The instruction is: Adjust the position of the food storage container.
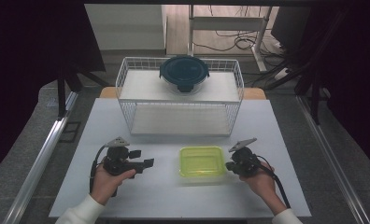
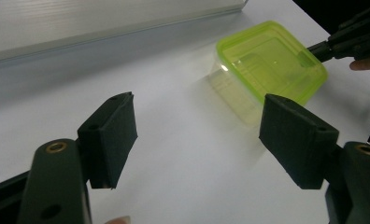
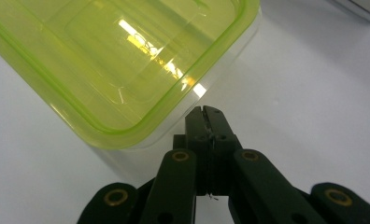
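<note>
With my right gripper closed empty against the box near the table's front edge, I'd bring the wide-open left gripper squarely across to steady it

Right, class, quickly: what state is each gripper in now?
Left gripper: open, holding nothing.
Right gripper: shut, empty, beside the green-lidded container.
</note>
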{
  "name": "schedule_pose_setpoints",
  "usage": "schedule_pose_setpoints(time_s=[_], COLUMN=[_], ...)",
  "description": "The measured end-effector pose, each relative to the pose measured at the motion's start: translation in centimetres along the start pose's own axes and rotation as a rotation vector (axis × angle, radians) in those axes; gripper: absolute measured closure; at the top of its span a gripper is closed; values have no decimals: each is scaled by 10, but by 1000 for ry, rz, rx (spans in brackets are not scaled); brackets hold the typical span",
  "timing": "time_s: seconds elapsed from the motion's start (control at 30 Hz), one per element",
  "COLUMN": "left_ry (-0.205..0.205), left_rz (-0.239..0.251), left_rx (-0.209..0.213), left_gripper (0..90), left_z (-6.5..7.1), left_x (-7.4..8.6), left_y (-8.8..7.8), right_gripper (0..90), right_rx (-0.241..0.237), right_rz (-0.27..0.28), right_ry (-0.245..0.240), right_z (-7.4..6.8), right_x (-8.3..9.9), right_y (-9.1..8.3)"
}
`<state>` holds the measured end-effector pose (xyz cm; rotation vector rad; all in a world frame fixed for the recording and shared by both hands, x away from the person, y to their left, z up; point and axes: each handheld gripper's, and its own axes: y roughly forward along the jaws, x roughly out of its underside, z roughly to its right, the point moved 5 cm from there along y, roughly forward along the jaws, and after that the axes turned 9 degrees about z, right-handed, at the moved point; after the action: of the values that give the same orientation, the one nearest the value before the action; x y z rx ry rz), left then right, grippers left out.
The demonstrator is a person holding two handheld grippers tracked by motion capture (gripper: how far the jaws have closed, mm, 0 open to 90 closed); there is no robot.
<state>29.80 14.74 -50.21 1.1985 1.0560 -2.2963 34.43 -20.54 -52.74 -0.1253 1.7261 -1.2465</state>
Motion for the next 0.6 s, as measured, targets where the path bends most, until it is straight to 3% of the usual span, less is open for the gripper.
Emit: schedule_pose_setpoints(time_s=[0.6], left_ry=[2], left_rz=[-8], left_rx=[-2], left_gripper=[274], left_z=[0], left_x=[1], left_y=[2], right_gripper=[888], right_rx=[-18], right_rz=[18], right_ry=[-64], right_z=[-23], right_x=[-27], right_y=[28])
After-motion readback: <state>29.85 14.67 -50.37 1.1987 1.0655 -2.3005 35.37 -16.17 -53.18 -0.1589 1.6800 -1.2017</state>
